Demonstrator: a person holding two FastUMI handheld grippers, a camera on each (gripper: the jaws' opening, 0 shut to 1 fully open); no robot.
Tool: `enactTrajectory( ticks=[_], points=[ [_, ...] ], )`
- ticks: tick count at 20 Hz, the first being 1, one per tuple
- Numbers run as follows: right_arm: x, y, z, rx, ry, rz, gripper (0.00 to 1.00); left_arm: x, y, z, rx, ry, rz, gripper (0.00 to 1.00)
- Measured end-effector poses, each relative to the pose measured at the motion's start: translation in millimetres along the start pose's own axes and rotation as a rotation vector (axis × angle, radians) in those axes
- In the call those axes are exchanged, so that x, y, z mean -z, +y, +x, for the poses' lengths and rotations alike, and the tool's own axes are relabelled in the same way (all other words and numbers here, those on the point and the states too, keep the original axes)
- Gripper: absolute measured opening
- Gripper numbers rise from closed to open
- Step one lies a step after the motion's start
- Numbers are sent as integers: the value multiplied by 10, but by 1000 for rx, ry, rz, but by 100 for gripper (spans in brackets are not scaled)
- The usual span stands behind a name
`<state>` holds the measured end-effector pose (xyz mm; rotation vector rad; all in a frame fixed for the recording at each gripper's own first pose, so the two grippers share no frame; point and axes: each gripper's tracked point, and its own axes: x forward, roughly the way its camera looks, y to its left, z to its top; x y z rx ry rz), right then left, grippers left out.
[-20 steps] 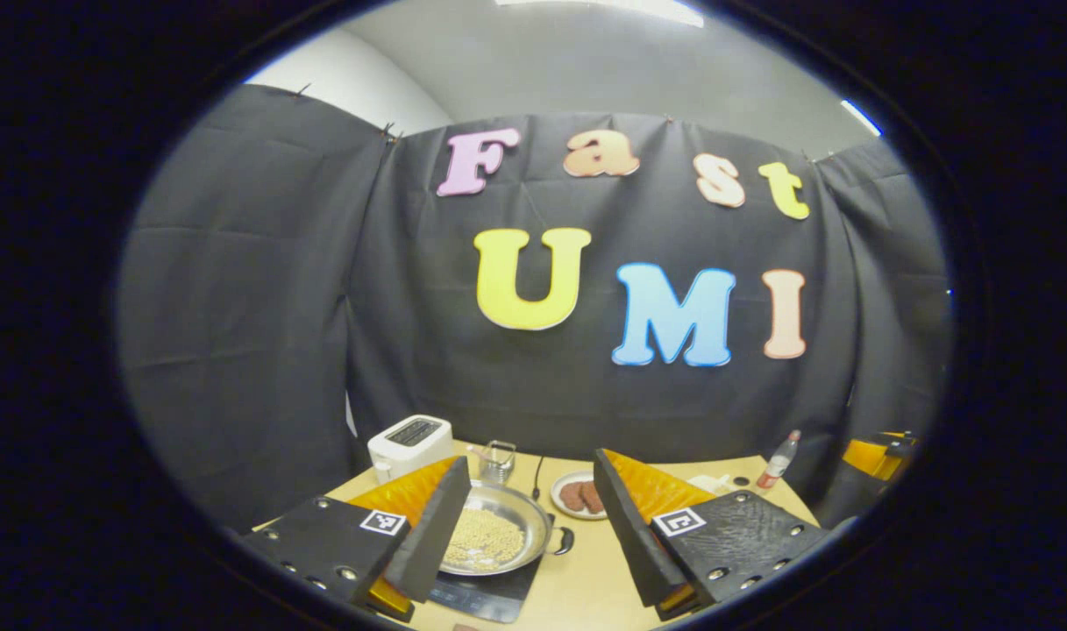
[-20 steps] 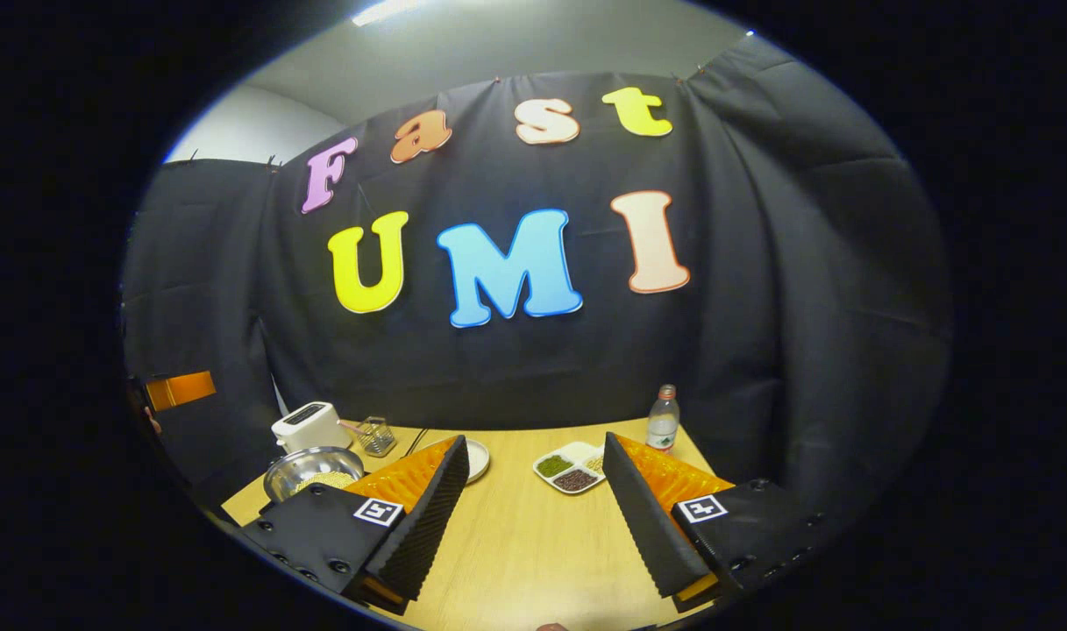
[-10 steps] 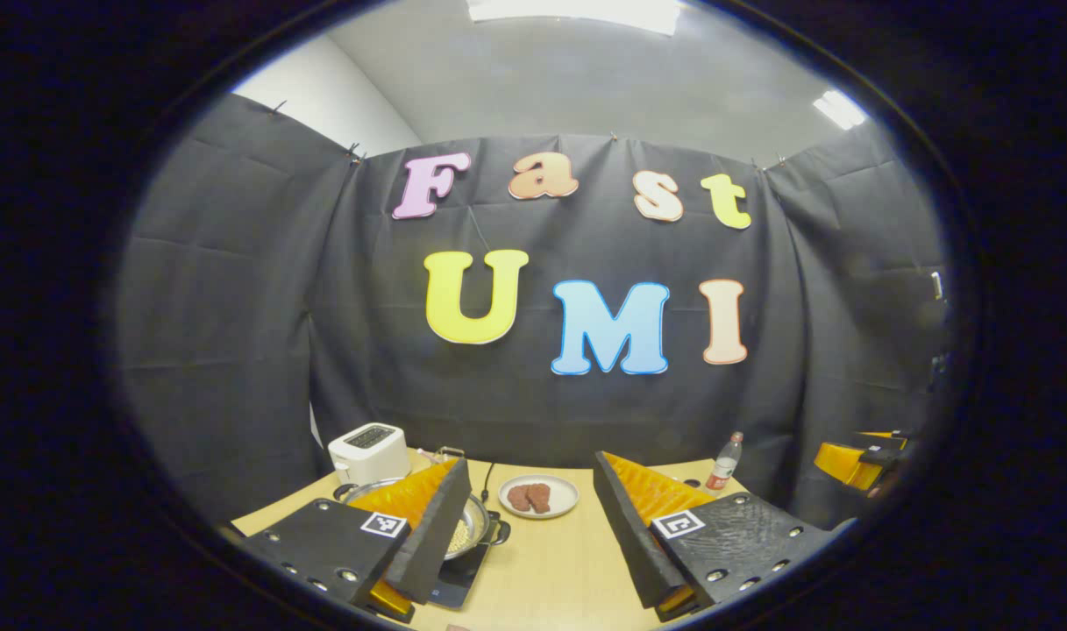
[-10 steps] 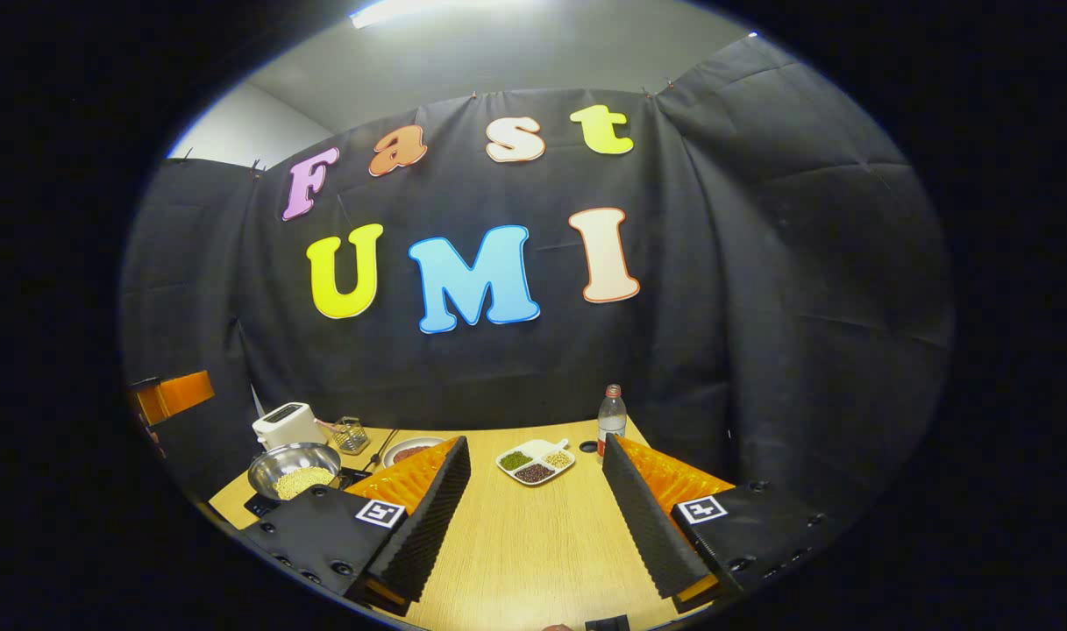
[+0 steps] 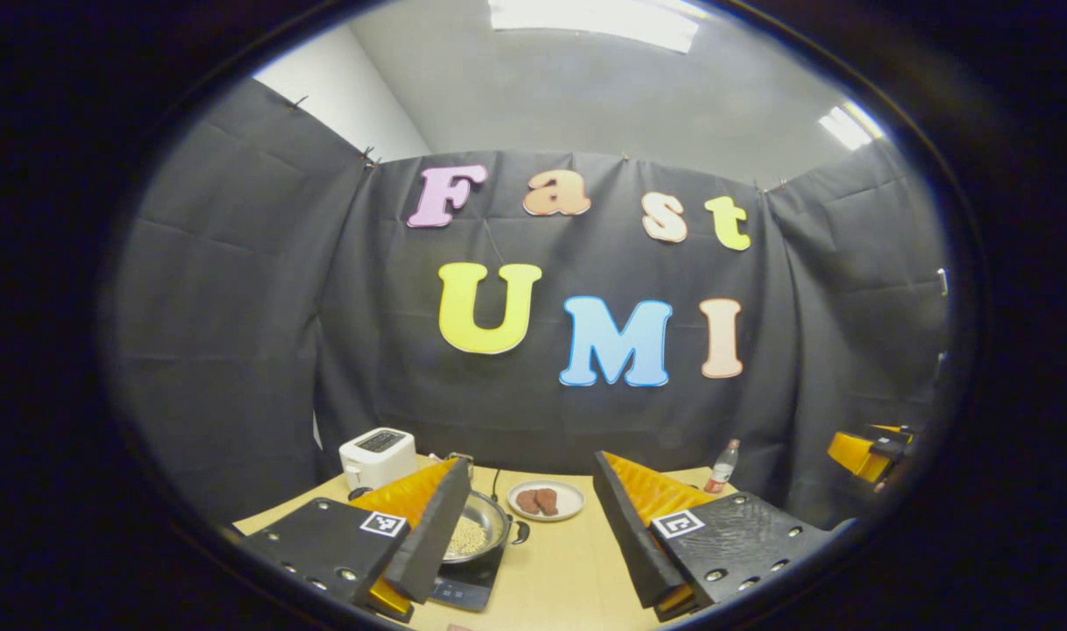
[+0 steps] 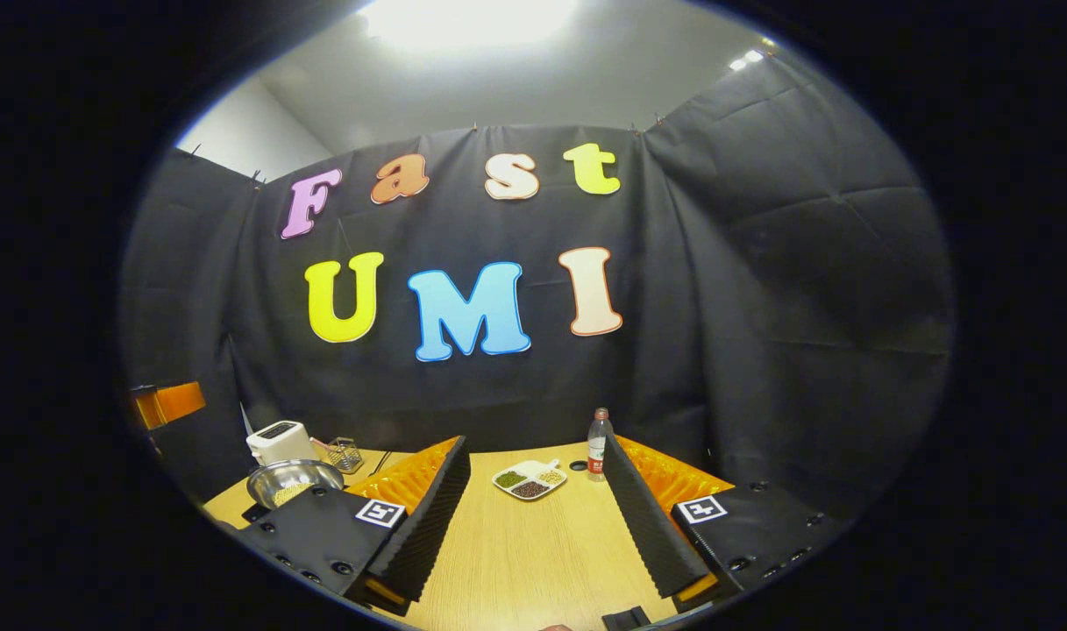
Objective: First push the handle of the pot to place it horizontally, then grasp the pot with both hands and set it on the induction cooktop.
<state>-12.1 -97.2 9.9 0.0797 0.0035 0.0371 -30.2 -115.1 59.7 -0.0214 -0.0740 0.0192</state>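
A steel pot [image 5: 479, 533] holding pale beans sat on the black induction cooktop [image 5: 463, 585] near the left end of a wooden table [image 5: 568, 578], its small dark side handle [image 5: 521, 531] pointing toward the table's middle. In the left gripper view, the left gripper [image 5: 524, 526] hung above the table with its jaws spread wide and nothing between them — the pot lay partly behind its left finger [image 5: 428, 526], clear of any grip. Behind the pot stood a white toaster [image 5: 377, 456], with a round plate [image 5: 546, 500] carrying two brown patties just to the pot's right and a small bottle [image 5: 721, 467] near the far right corner.

In the right gripper view, the right gripper [image 6: 533, 517] was likewise wide open and empty — held over bare tabletop [image 6: 524, 561], well apart from the pot [image 6: 295, 481], which showed at the far left. A divided white dish [image 6: 529, 479] of dark, green and pale grains lay between its fingers farther off, with the bottle [image 6: 597, 443] just beside the dish and a small wire basket [image 6: 344, 455] next to the toaster [image 6: 277, 440].
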Motion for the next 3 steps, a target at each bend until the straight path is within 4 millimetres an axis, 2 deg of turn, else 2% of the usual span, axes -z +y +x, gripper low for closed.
enactTrajectory(
  ticks=[1,2,3],
  points=[
    [17,14,-43,6,-1,-1,96,-4,63,-47,1,-14,10,83],
    [35,28,-80,11,4,8,90,7,90,-101,4,-21,15,83],
    [55,43,-112,16,11,19,90,20,110,-145,8,-22,20,83]
  ],
)
